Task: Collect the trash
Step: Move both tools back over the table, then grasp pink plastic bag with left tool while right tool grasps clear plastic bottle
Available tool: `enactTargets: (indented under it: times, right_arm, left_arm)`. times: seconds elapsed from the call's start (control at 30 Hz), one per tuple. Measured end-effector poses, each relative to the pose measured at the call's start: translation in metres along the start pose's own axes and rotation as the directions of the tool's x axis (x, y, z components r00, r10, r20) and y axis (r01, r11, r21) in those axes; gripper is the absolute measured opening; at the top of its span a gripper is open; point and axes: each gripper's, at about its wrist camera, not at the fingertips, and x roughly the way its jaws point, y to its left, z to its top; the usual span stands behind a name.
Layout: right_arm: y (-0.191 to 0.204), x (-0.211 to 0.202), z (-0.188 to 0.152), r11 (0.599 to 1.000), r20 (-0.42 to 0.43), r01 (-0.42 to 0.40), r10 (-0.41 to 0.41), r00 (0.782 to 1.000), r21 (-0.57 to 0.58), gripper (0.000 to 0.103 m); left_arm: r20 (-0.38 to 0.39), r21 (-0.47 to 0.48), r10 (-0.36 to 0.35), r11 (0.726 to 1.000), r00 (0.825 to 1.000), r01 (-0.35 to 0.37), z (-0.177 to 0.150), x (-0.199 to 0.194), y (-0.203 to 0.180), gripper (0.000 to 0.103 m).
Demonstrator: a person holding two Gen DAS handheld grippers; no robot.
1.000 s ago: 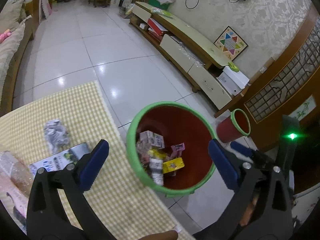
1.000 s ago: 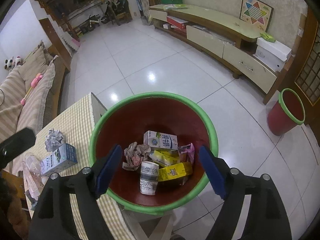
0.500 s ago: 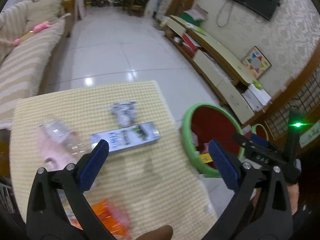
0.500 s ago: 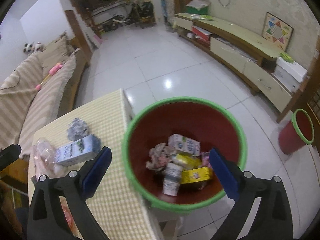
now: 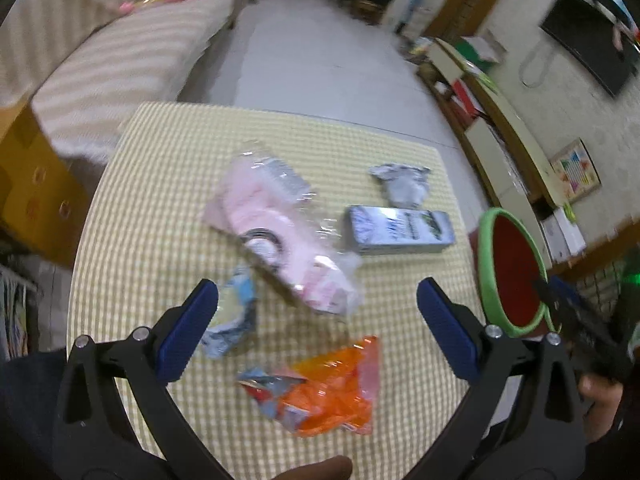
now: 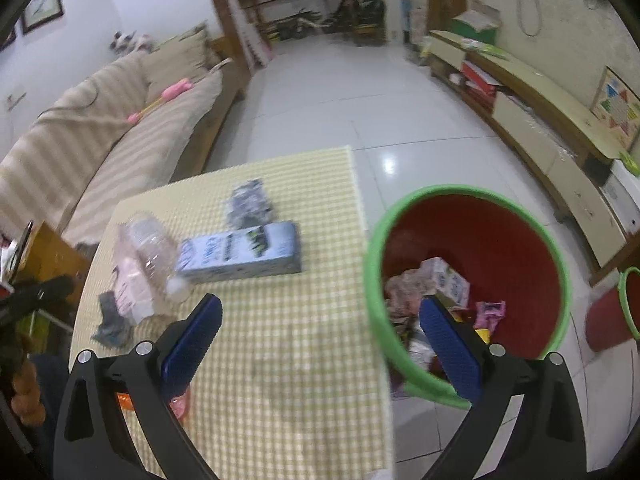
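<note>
My left gripper [image 5: 318, 320] hangs open over the checked table [image 5: 168, 208], empty, above an orange wrapper [image 5: 336, 392]. Ahead of it lie a clear plastic bottle with pink wrap [image 5: 276, 224], a blue-and-white carton [image 5: 400, 230], a crumpled grey wrapper [image 5: 404, 184] and a small blue packet [image 5: 234, 316]. My right gripper [image 6: 320, 332] is open and empty over the table's right edge beside the red bin with a green rim [image 6: 472, 192], which holds several pieces of trash. The carton [image 6: 240, 254], bottle [image 6: 144, 256] and grey wrapper [image 6: 248, 202] also show in the right wrist view.
A striped sofa [image 6: 104, 120] runs along the left. A long low cabinet [image 6: 540, 120] lines the right wall. A second, smaller red bin [image 6: 624, 304] stands on the white tiled floor [image 6: 360, 92] at far right. A cardboard box [image 5: 28, 184] sits left of the table.
Both grippers have swung left from above the bin to over the table. The right gripper's jaws have widened. The left view now shows the table's trash instead of the bin's inside.
</note>
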Motion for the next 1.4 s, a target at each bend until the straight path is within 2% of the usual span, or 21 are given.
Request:
enactTargets:
  times: [0.2,0.6,0.63,0.67,0.7,0.77,0.83,1.0,1.2,1.4]
  right_arm:
    - [0.019,0.006,-0.002,0.998,-0.006,-0.001,0.001,1.000,-0.063,0.096]
    - [0.033,0.032,0.012,0.993,0.000,0.038,-0.038,0.999,-0.108,0.096]
    - [0.034,0.035,0.016,0.994,0.000,0.031,-0.032,1.000,-0.102,0.096]
    - [0.035,0.038,0.018,0.995,0.000,0.027,-0.027,1.000,-0.100,0.096]
    - [0.037,0.040,0.020,0.995,0.000,0.023,-0.023,1.000,-0.099,0.096]
    - [0.042,0.047,0.025,0.994,-0.002,0.014,-0.014,1.000,-0.105,0.096]
    - [0.050,0.053,0.029,0.994,-0.008,0.005,-0.006,1.000,-0.114,0.096]
    - [0.076,0.066,0.034,0.984,-0.015,-0.022,0.020,1.000,-0.176,0.096]
    - [0.102,0.075,0.034,0.975,-0.017,-0.041,0.039,0.999,-0.220,0.096]
    - [0.126,0.082,0.041,0.962,-0.025,-0.069,0.064,0.998,-0.263,0.096]
  left_arm:
    - [-0.067,-0.101,0.000,0.995,0.998,-0.007,0.010,0.030,0.028,0.097]
    - [-0.151,-0.198,-0.005,0.980,0.989,-0.025,0.024,0.088,0.035,0.097]
    - [-0.152,-0.207,-0.009,0.978,0.988,-0.023,0.025,0.090,0.037,0.096]
    - [-0.151,-0.219,-0.015,0.976,0.988,-0.019,0.024,0.092,0.039,0.089]
    - [-0.152,-0.230,-0.024,0.973,0.988,-0.012,0.023,0.093,0.042,0.076]
    - [-0.152,-0.263,-0.082,0.964,0.985,0.039,0.021,0.095,0.049,0.069]
    - [-0.148,-0.254,-0.121,0.964,0.982,0.080,0.021,0.094,0.051,0.057]
    - [-0.145,-0.272,-0.133,0.958,0.980,0.089,0.018,0.084,0.065,0.051]
    - [-0.123,-0.317,-0.142,0.944,0.982,0.097,0.010,0.065,0.083,0.051]
    - [-0.054,-0.324,-0.164,0.936,0.985,0.138,0.018,0.041,0.101,0.049]
